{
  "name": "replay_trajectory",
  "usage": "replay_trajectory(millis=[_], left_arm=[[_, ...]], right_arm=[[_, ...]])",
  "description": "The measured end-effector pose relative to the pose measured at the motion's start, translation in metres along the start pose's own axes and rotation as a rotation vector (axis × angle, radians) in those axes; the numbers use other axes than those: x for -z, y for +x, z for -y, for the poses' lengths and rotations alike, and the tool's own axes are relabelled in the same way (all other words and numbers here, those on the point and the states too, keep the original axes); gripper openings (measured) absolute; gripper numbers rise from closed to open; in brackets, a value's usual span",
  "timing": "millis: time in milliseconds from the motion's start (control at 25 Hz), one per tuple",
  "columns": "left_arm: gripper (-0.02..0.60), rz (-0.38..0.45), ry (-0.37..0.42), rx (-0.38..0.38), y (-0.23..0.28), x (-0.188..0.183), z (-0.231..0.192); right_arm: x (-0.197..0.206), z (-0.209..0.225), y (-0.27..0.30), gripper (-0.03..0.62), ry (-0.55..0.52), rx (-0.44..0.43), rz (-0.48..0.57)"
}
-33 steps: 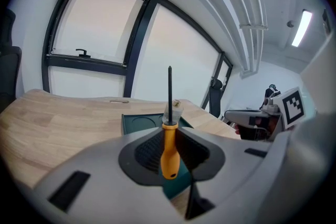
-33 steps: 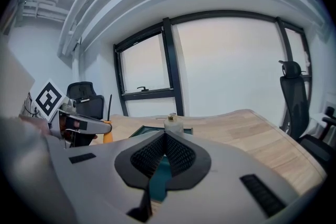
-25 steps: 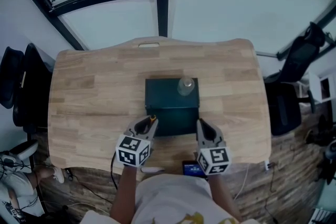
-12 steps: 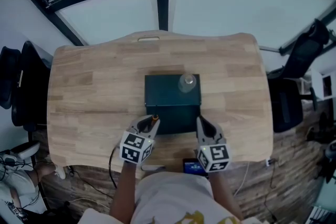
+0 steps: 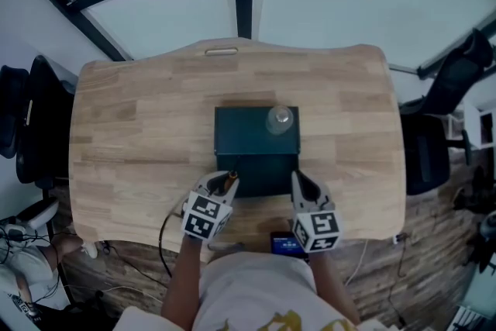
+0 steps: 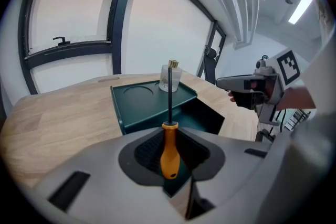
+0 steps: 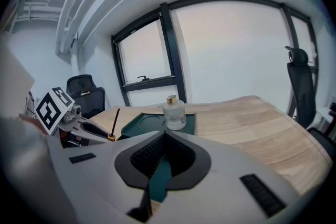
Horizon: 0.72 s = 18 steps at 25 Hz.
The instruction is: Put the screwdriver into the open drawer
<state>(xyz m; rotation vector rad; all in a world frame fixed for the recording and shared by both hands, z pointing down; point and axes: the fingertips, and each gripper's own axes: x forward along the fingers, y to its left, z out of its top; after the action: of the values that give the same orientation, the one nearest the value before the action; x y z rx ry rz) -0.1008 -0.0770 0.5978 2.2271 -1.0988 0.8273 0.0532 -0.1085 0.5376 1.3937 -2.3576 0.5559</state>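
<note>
A dark green drawer box [image 5: 246,132] stands mid-table, its drawer [image 5: 260,176] pulled open toward me. On the box top sits a small glass bottle [image 5: 279,120]. My left gripper [image 5: 223,184] is shut on the orange handle of the screwdriver [image 6: 169,157]; the black shaft points up and forward, at the open drawer's [image 6: 202,115] left front corner. My right gripper [image 5: 299,184] hovers at the drawer's right front corner, shut and holding nothing. In the right gripper view the bottle [image 7: 174,112] and box [image 7: 144,126] lie ahead, with the screwdriver [image 7: 113,126] at left.
The wooden table [image 5: 132,128] has bare surface on both sides of the box. A dark phone-like device [image 5: 285,246] lies at the near edge. Office chairs stand off the left [image 5: 23,128] and right [image 5: 442,120] sides. Windows run behind the far edge.
The left gripper with the screwdriver has edged slightly right, toward the drawer. The right gripper has hardly moved.
</note>
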Motion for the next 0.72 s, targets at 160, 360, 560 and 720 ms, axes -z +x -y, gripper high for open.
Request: replay_trajectory(millis=[160, 360, 560, 720], left_arm=[[0.072, -0.040, 0.028, -0.001, 0.004, 0.008, -0.001], [0.072, -0.072, 0.032, 0.005, 0.010, 0.014, -0.002], [0.072, -0.107, 0.045, 0.018, 0.014, 0.019, 0.000], [0.072, -0.139, 0.072, 0.032, 0.018, 0.025, 0.002]], right_arm=[[0.013, 0.004, 0.006, -0.003, 0.022, 0.003, -0.021], [0.020, 0.009, 0.009, -0.003, 0.024, 0.007, -0.037], [0.019, 0.010, 0.011, -0.003, 0.020, -0.001, -0.047], [0.021, 0.011, 0.015, -0.003, 0.026, 0.001, -0.049]])
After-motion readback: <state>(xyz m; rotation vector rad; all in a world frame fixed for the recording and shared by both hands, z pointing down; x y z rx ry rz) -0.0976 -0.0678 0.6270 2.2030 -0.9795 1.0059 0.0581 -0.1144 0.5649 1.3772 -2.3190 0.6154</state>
